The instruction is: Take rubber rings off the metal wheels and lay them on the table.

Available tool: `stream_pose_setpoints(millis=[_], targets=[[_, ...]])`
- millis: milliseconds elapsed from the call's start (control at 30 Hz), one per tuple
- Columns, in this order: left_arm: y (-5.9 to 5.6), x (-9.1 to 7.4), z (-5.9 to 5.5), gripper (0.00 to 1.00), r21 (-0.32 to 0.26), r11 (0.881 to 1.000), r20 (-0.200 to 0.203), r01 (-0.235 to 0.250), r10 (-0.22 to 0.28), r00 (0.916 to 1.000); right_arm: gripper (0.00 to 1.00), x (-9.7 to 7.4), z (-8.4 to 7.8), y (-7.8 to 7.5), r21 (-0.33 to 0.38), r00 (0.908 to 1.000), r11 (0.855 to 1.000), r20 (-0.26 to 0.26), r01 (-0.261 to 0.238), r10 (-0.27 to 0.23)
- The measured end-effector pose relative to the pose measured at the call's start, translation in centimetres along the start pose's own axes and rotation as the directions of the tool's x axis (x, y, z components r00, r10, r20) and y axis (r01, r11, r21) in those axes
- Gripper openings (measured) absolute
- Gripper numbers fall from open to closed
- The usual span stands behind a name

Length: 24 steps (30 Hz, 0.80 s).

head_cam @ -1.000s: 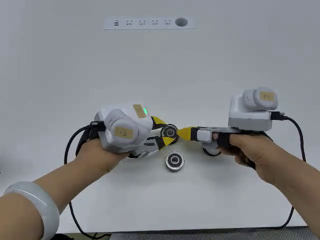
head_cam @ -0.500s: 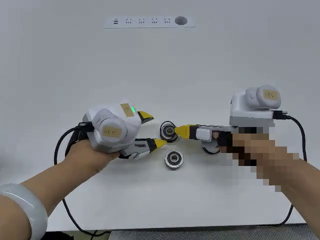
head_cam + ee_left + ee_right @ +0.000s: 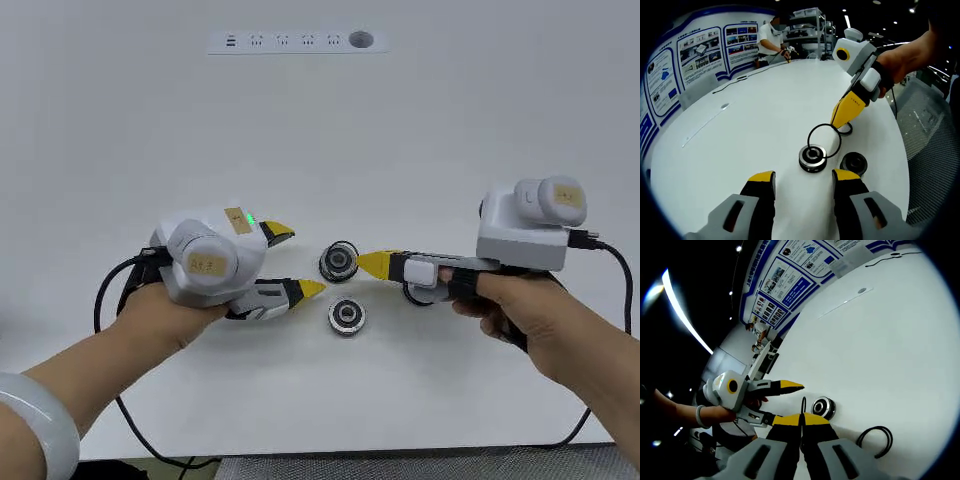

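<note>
Two metal wheels lie flat on the white table [image 3: 330,150]: one [image 3: 339,261] [image 3: 812,156] [image 3: 823,406] between the grippers, the other [image 3: 346,316] [image 3: 853,162] nearer me. My right gripper [image 3: 362,263] [image 3: 842,117] [image 3: 801,419] is shut on a thin black rubber ring [image 3: 809,136] [image 3: 803,405], which hangs as a loop just over the far wheel. My left gripper [image 3: 295,259] [image 3: 804,177] stands open left of that wheel, with nothing between its yellow tips. A second loose ring [image 3: 420,296] [image 3: 845,131] [image 3: 875,439] lies on the table under the right gripper.
A white power strip [image 3: 298,42] lies at the far side of the table. Black cables trail from both grippers toward the front edge [image 3: 400,440]. In the left gripper view a person [image 3: 771,37] stands by shelves beyond the table.
My left gripper has let go of the far wheel, opened, and drawn back to the left. The right gripper, still shut on the ring, has shifted slightly right.
</note>
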<state>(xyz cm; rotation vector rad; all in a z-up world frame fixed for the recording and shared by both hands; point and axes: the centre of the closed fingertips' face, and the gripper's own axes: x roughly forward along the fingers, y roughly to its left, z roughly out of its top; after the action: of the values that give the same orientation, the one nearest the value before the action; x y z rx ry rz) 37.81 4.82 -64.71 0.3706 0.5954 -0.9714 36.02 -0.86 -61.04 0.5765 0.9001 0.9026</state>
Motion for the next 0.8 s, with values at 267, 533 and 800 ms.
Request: stream_pose_setpoints(millis=[267,533,800], targets=[[0.3,-0.5,0.1,0.51,-0.03,1.0,0.027,-0.004,0.005,0.9996,0.02,-2.4,-0.8,-2.1,0.036,0.9979,0.998,0.023,0.06,-0.061],[0.3,-0.8,0.3,0.57,-0.049,0.999,0.048,0.001,0.002,0.9989,0.02,-4.6,-1.0,-4.3,0.082,0.991,0.989,0.048,0.121,-0.125],[0.1,-1.0,0.2,0.58,-0.055,0.998,0.049,0.007,-0.005,0.9988,0.02,-5.6,-2.3,-6.5,0.125,0.981,0.974,0.028,0.187,-0.192]])
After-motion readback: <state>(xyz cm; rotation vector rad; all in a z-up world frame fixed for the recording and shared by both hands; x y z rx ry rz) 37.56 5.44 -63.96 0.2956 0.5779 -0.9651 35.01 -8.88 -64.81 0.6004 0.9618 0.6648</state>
